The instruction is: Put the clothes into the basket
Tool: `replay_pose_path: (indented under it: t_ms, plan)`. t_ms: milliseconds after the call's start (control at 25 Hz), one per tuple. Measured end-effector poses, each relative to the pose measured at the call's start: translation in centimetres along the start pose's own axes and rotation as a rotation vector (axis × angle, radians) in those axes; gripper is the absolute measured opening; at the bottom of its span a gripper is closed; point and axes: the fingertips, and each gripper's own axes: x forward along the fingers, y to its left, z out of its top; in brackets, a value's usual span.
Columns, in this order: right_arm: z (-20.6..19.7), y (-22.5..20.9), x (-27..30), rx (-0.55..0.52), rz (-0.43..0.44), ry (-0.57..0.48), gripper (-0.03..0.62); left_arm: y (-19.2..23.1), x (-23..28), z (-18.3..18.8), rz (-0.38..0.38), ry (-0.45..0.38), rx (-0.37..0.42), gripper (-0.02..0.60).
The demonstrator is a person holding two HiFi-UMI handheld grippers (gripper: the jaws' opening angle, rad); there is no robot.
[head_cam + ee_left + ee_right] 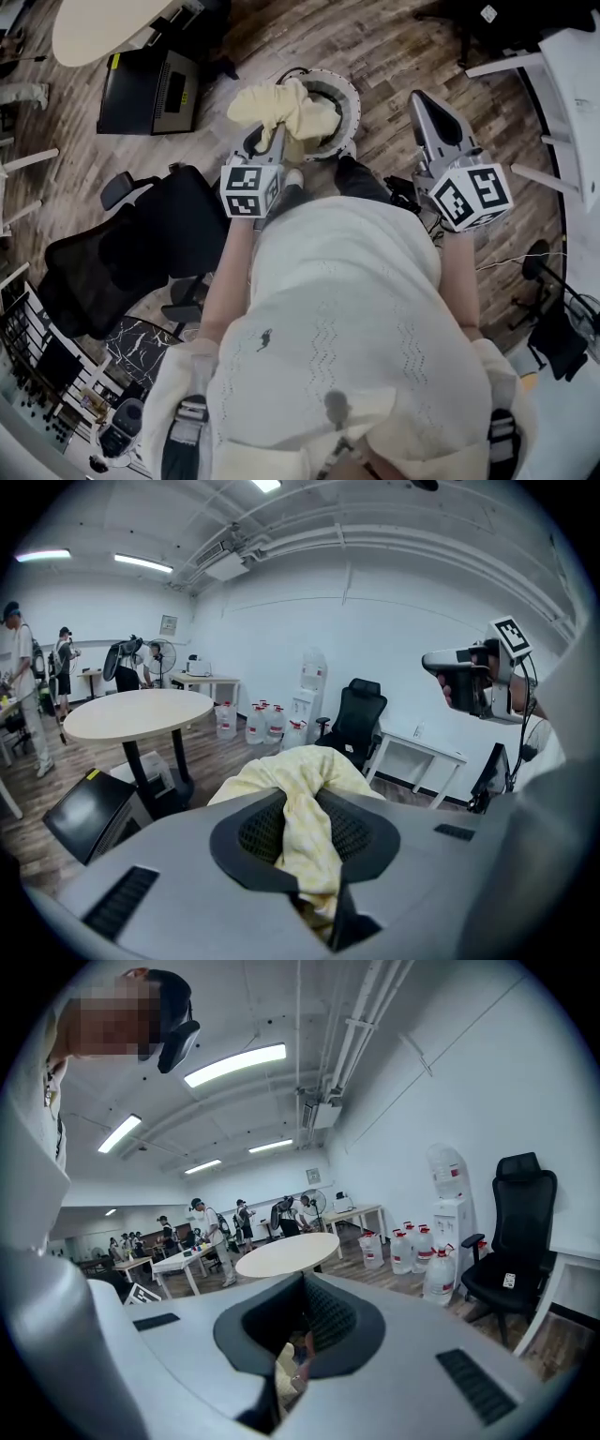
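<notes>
A pale yellow cloth [281, 108] hangs bunched from my left gripper [270, 139], which is shut on it. In the head view it is held over the near left rim of a round white basket [351, 94] that stands on the wooden floor. In the left gripper view the yellow cloth [305, 813] runs down between the pads and spills out over the front of my left gripper [317, 874]. My right gripper [429, 111] is held to the right of the basket with its jaws together and no cloth in them. The right gripper [298, 1358] looks shut in its own view too.
A black office chair [141, 248] stands close on the left and a black case [150, 89] lies beyond it. A round beige table [103, 28] is at the far left, a white desk [577, 84] at the right. Water bottles [262, 722] and people stand across the room.
</notes>
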Motion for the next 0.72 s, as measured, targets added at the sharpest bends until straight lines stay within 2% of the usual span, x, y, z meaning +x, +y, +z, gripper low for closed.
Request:
replay_pose_path:
  t_ms: [480,720]
  plan:
    - [1.1,-3.1,1.5,-0.064,0.208,0.035,0.008,-3.9,2.9,-2.9,0.14,0.052,-0.052,0.084]
    - [0.8,-4.8,0.8,-0.071,0.273,0.054,0.008,-5.9,4.0,-5.2,0.196,0.093,-0.064,0.084]
